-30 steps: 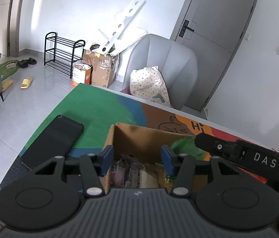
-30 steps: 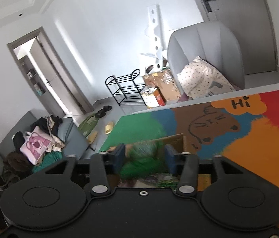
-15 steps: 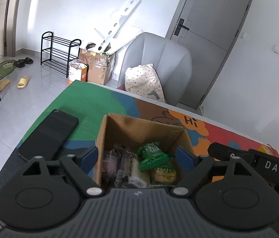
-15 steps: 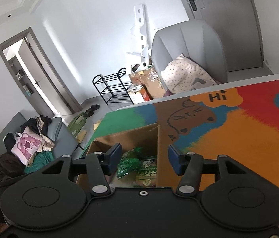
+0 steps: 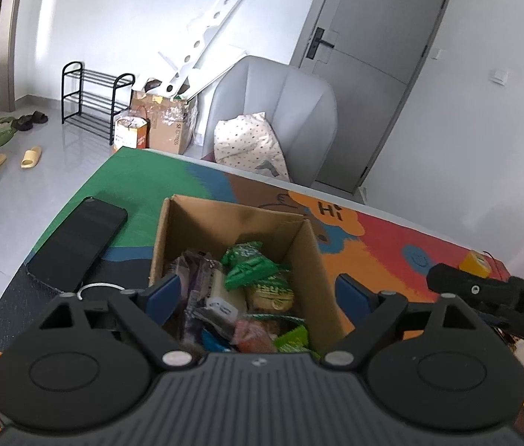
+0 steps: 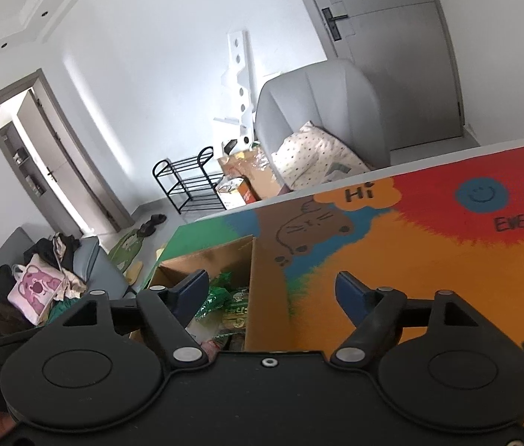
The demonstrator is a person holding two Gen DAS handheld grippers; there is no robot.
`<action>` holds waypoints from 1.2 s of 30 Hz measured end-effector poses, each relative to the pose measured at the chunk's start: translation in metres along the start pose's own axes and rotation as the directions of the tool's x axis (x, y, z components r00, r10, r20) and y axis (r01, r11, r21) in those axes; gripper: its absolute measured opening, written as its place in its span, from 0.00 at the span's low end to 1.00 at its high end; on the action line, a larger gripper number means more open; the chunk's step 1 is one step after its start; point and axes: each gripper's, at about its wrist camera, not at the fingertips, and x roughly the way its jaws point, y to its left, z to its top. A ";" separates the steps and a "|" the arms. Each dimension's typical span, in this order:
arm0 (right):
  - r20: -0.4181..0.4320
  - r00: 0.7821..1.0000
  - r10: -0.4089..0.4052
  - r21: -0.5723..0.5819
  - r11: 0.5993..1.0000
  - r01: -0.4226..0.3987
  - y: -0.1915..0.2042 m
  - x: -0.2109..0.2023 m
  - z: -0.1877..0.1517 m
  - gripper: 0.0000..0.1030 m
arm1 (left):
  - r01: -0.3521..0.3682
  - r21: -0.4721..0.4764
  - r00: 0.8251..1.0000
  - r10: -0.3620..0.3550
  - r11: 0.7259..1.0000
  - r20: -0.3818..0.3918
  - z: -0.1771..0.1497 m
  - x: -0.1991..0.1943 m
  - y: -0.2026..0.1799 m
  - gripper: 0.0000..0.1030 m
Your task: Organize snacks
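An open cardboard box (image 5: 191, 230) stands on the colourful table mat (image 5: 381, 245). It holds several snack packets: a green packet (image 5: 248, 264), a purple one (image 5: 196, 282) and others below. My left gripper (image 5: 258, 295) is open and empty above the box's near side, its fingers spanning the box. My right gripper (image 6: 273, 291) is open and empty, over the box's right wall (image 6: 262, 290); the box's snacks (image 6: 224, 304) show to its left. The right gripper's body also shows in the left wrist view (image 5: 492, 297).
A black phone (image 5: 77, 238) lies on the mat left of the box, with a metal ring (image 5: 96, 290) near it. A yellow object (image 5: 477, 262) sits at the mat's far right. A grey chair (image 5: 276, 111) with a pillow stands behind the table.
Both grippers have opened wide and pulled back and up from the box. The green packet that the right gripper held one second ago now lies in the box.
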 end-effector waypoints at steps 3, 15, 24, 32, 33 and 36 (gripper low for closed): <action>0.019 1.000 -0.016 -0.002 1.000 0.016 -0.002 -0.012 -0.003 0.82 | 0.001 0.024 1.000 -0.001 1.000 0.014 -0.005 -0.010 -0.005 0.94; 0.079 0.995 -0.062 -0.019 0.998 0.064 0.004 -0.056 -0.022 1.00 | 0.028 0.082 0.999 -0.030 0.996 0.024 -0.029 -0.048 -0.011 1.00; 0.083 0.995 -0.060 -0.038 0.997 0.063 0.011 -0.081 -0.038 1.00 | 0.016 0.111 0.999 -0.020 0.994 0.038 -0.041 -0.074 -0.008 1.00; 0.098 0.993 -0.065 -0.053 0.996 0.071 0.017 -0.104 -0.050 1.00 | 0.007 0.154 0.998 -0.016 0.988 0.059 -0.052 -0.103 -0.005 1.00; 0.099 0.993 -0.066 -0.057 0.996 0.072 0.019 -0.109 -0.052 1.00 | 0.008 0.163 0.998 -0.018 0.987 0.063 -0.054 -0.108 -0.005 1.00; 0.090 0.994 -0.063 -0.055 0.996 0.068 0.021 -0.119 -0.057 1.00 | 0.012 0.178 0.997 -0.024 0.984 0.068 -0.060 -0.120 -0.006 1.00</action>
